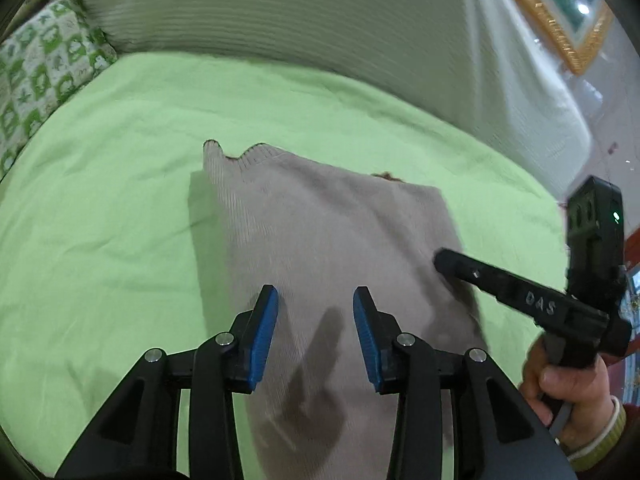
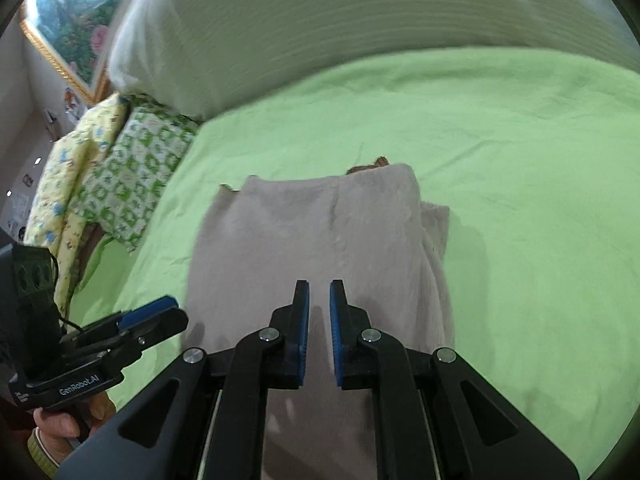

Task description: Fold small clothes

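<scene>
A beige knitted garment [image 1: 328,236] lies partly folded on the green bedsheet [image 1: 120,184]; it also shows in the right wrist view [image 2: 304,232], with a folded layer along its right side. My left gripper [image 1: 316,300] is open and empty, hovering over the garment's near part. My right gripper [image 2: 319,288] hovers over the garment's middle with its jaws a narrow gap apart and nothing between them. In the left wrist view the right gripper [image 1: 444,260] reaches in from the right over the garment's right edge. The left gripper [image 2: 168,308] appears at the garment's left edge in the right wrist view.
A large grey-white ribbed cushion [image 1: 280,12] runs along the back of the bed. A green-and-white patterned pillow [image 1: 44,60] lies at the left, also seen in the right wrist view [image 2: 132,176] beside a yellow one [image 2: 68,176]. A gold-framed picture [image 1: 560,12] hangs behind.
</scene>
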